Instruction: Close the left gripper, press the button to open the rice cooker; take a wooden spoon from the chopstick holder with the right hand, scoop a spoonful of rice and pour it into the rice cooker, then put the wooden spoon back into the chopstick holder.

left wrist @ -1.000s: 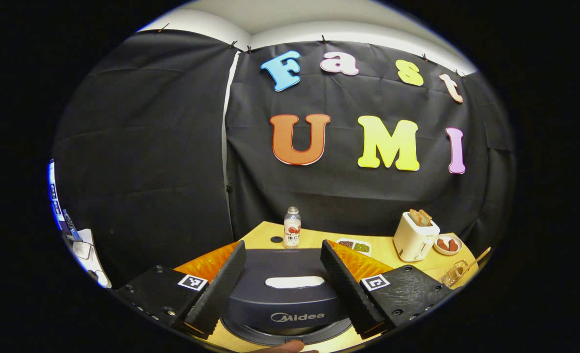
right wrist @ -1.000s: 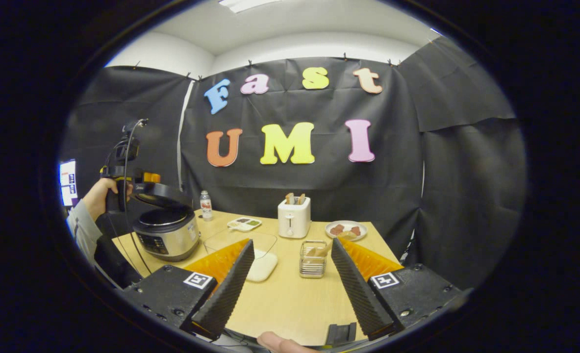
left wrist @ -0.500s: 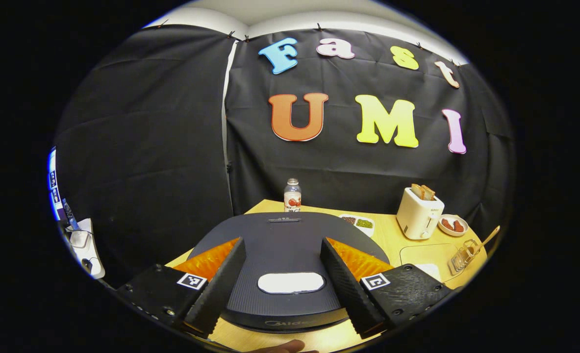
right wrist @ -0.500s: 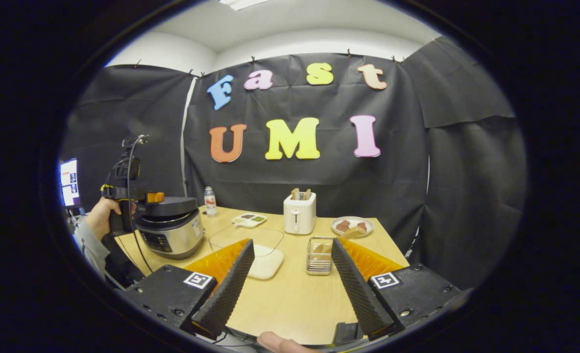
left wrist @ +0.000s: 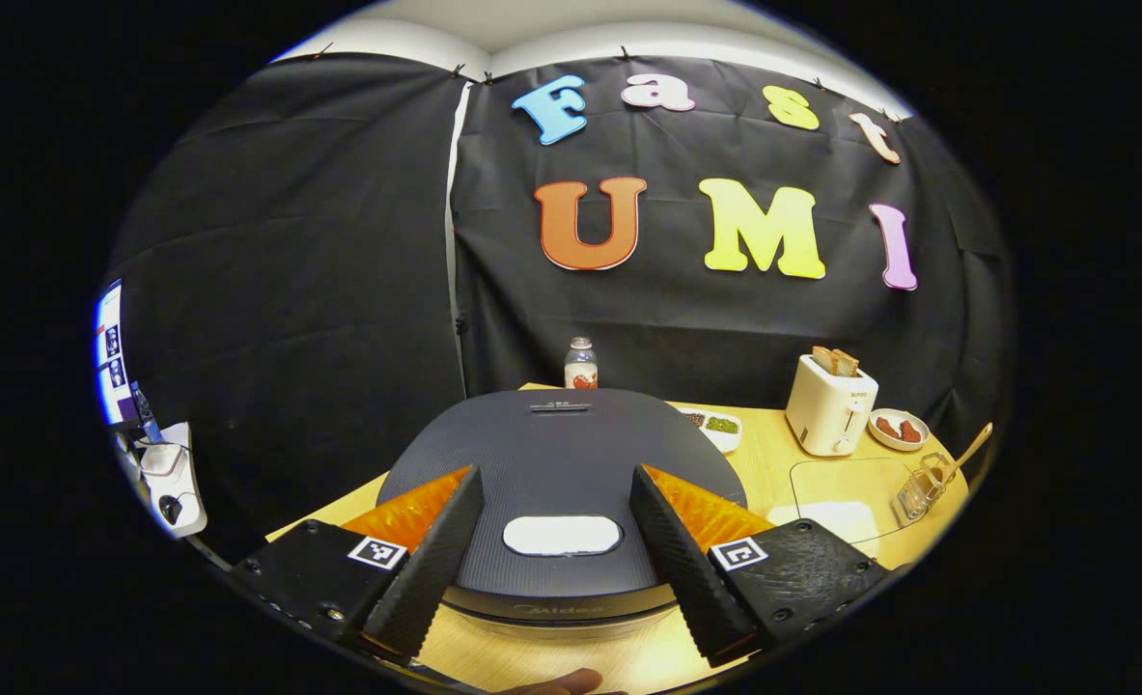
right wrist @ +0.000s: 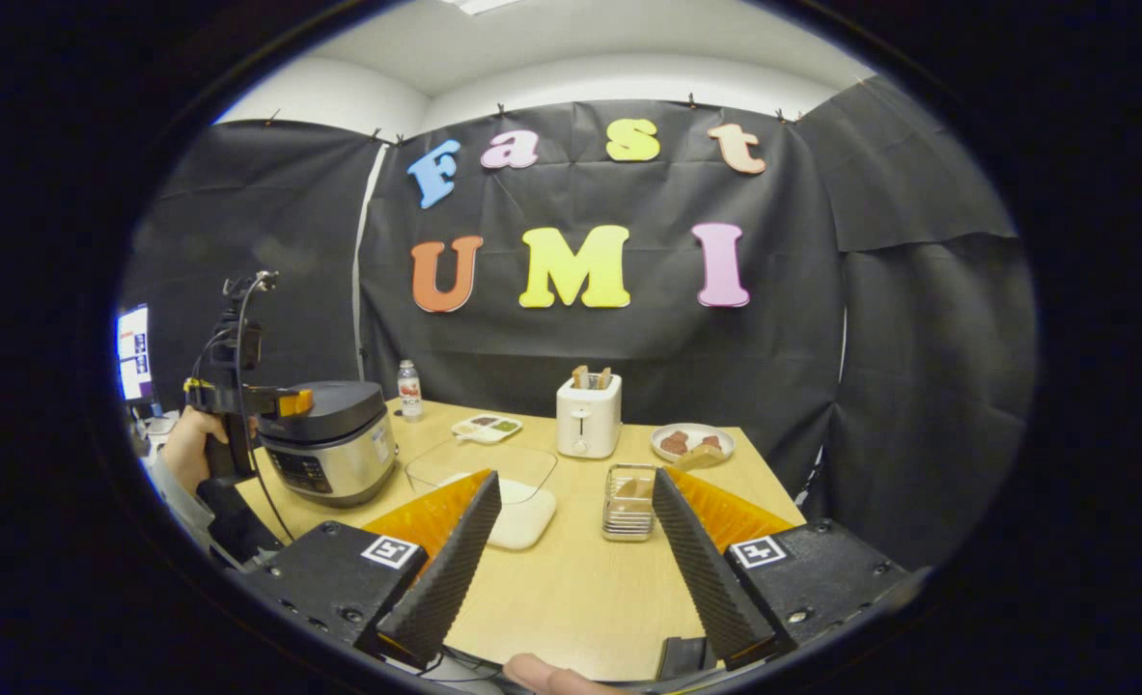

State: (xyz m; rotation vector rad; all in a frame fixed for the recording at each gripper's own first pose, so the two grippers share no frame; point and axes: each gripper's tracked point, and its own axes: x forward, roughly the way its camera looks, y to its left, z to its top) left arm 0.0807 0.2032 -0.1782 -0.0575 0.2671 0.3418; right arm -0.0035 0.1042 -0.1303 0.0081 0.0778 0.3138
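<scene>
The rice cooker (left wrist: 561,463) has its dark lid down, and the white button (left wrist: 562,534) on the lid lies between the fingers of my open left gripper (left wrist: 556,483). In the right gripper view the cooker (right wrist: 329,444) stands at the table's left, and the left gripper (right wrist: 295,401) hovers at the lid's front edge, held by a hand (right wrist: 189,449). My right gripper (right wrist: 575,478) is open and holds nothing above the table's near side. Ahead of it stand the wire chopstick holder (right wrist: 628,502) and a clear container of rice (right wrist: 508,497). The wooden spoon (left wrist: 966,449) leans out of the holder.
A white toaster (right wrist: 585,425) with bread, a plate of snacks (right wrist: 691,442), a small divided dish (right wrist: 487,425) and a bottle (right wrist: 406,386) stand along the table's back. A monitor (right wrist: 134,352) glows off the left edge. The wooden table (right wrist: 571,589) stretches beneath my right gripper.
The cooker lid, partly raised a second ago, has come down shut. The left gripper has come down with it. The right gripper has barely moved.
</scene>
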